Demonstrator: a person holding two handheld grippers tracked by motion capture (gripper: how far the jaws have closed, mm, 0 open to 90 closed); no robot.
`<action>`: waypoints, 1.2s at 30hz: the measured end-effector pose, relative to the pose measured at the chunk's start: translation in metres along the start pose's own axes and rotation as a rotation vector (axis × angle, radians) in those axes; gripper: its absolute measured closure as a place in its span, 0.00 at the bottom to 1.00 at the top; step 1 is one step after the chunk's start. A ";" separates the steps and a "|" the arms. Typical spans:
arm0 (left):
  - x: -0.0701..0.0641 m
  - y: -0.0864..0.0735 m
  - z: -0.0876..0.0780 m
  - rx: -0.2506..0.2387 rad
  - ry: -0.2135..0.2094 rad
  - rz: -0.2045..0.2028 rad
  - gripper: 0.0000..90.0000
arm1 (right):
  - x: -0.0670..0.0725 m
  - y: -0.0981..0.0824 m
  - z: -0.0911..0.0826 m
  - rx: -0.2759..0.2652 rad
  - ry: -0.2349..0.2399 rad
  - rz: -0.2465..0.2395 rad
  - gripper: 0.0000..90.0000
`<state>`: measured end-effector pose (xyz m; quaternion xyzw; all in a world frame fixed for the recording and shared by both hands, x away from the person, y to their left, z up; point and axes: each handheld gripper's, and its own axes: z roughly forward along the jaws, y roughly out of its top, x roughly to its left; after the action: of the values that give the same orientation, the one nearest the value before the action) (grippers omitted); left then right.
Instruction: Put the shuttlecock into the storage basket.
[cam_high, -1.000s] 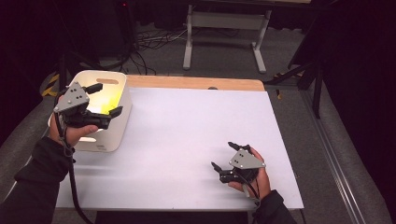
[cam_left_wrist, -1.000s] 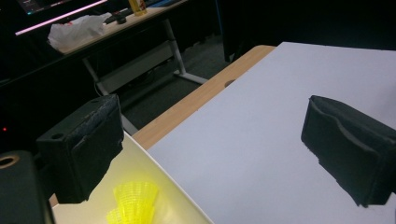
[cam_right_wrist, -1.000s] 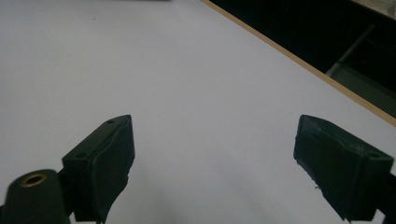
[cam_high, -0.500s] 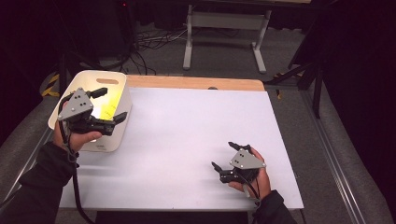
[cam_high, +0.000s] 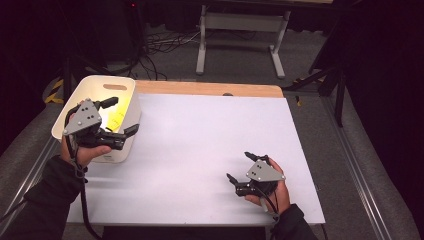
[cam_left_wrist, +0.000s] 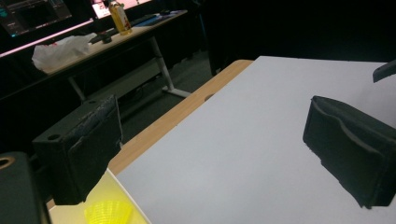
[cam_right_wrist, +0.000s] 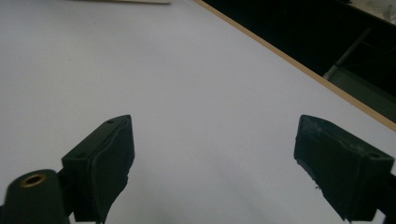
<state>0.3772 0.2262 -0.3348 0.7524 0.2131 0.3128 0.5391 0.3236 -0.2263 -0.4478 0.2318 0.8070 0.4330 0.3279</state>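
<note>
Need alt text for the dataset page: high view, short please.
The left gripper, fingers open, is held over the near right corner of a white bin with something yellow inside. The right gripper, also open, sits low over the white table near its front right.

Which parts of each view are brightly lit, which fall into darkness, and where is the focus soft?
High view: the white table is evenly lit, its surroundings nearly black, the bin glowing yellow inside. Left gripper view: near jaws soft, background dim. Right gripper view: bright tabletop, jaw edges slightly blurred.
</note>
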 end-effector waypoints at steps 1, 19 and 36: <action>-0.001 -0.001 0.000 -0.005 0.000 -0.003 0.06 | 0.000 0.000 0.000 -0.003 0.000 0.000 0.15; -0.020 -0.007 -0.002 -0.067 -0.036 -0.021 0.06 | 0.002 0.001 -0.001 -0.006 0.000 -0.009 0.15; -0.040 -0.014 0.002 -0.081 -0.068 0.008 0.07 | 0.003 0.002 -0.002 -0.004 0.002 -0.009 0.15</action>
<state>0.3504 0.2031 -0.3578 0.7411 0.1789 0.2977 0.5745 0.3203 -0.2243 -0.4464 0.2271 0.8075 0.4333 0.3296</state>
